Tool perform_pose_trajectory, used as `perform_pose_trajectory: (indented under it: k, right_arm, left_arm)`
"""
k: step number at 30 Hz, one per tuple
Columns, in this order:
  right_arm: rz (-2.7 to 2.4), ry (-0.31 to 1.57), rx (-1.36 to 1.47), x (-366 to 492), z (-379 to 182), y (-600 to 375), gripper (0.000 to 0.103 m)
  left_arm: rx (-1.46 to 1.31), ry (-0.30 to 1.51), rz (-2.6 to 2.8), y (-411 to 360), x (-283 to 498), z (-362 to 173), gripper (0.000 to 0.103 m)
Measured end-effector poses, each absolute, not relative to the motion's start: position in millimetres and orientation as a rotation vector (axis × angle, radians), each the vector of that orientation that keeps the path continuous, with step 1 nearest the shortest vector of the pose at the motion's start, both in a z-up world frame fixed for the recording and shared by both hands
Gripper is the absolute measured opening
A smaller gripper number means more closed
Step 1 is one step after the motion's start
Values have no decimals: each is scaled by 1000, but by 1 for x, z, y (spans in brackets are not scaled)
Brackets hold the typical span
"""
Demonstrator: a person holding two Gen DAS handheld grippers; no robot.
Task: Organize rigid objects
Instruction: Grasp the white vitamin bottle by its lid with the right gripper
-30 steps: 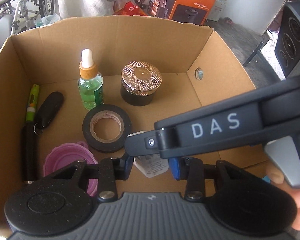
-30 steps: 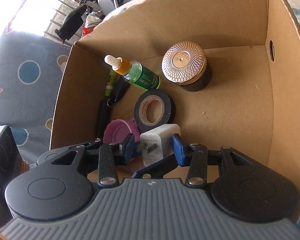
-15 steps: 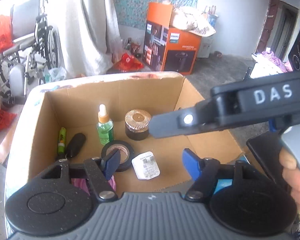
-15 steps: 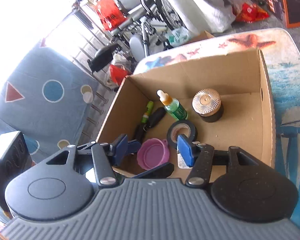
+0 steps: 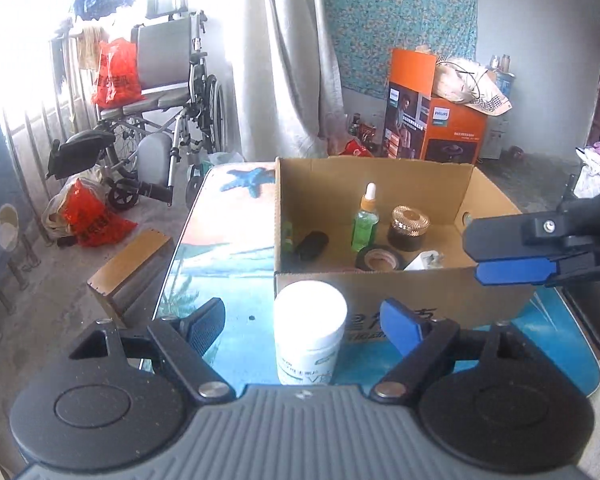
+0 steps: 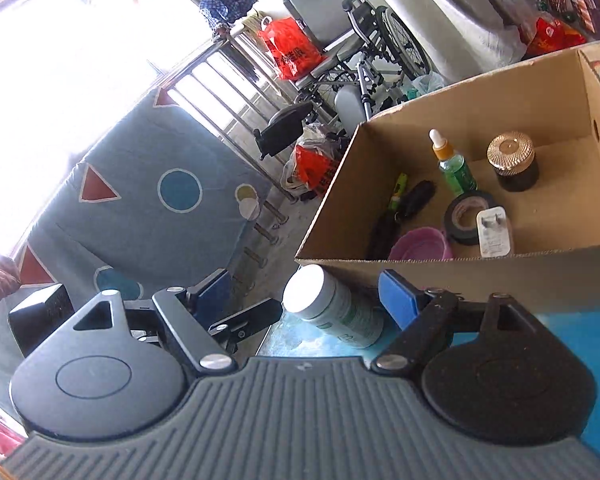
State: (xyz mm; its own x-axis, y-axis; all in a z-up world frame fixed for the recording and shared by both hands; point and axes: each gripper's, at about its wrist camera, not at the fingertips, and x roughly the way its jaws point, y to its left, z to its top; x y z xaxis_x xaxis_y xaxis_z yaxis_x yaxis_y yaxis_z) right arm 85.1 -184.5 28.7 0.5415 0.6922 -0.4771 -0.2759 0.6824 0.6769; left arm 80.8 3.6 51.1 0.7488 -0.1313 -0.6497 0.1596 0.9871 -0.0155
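Observation:
A white-lidded pill bottle point(image 5: 310, 330) stands on the blue table just in front of the cardboard box point(image 5: 400, 292). My left gripper point(image 5: 304, 322) is open with the bottle between its fingers, not touching. My right gripper point(image 6: 304, 300) is open and empty, pulled back from the box; the bottle point(image 6: 332, 306) shows between its fingers too. Inside the box point(image 6: 460, 272) lie a white charger plug point(image 6: 494, 230), black tape roll point(image 6: 466, 216), green dropper bottle point(image 6: 454, 168), gold-lidded jar point(image 6: 512, 160), pink bowl point(image 6: 420, 244), a marker and a black key fob.
The table point(image 5: 228, 256) has a patterned blue top; its left edge is close to the box. A wheelchair point(image 5: 164, 120), red bags and an orange carton point(image 5: 432, 120) stand on the floor behind. The right gripper shows at the right of the left wrist view point(image 5: 540, 248).
My right gripper opened and let the white charger plug go into the box. Both grippers then pulled back out of the box; the left one came down around the pill bottle.

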Motion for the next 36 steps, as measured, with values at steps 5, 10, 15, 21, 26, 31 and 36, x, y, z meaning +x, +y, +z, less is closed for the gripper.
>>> perform_pose_trajectory:
  k: [5, 10, 15, 21, 26, 31, 36]
  right_arm:
    - [598, 925, 612, 109, -7, -146, 78]
    - [561, 976, 618, 129, -26, -121, 67]
    - [551, 1007, 617, 146, -40, -103, 60]
    - [564, 1023, 631, 154, -46, -100, 53]
    - [564, 1022, 632, 153, -45, -103, 51]
    - [567, 1027, 625, 150, -42, -104, 51]
    - [578, 1019, 631, 146, -39, -104, 51]
  left_arm:
    - [48, 759, -146, 9, 96, 18, 86]
    - [84, 768, -149, 4, 110, -4, 84]
    - [95, 791, -161, 1, 120, -21, 72]
    - [72, 807, -167, -3, 122, -26, 54]
    - [74, 805, -154, -5, 119, -24, 54]
    - [76, 808, -147, -7, 116, -21, 54]
    - [83, 798, -140, -7, 109, -14, 54]
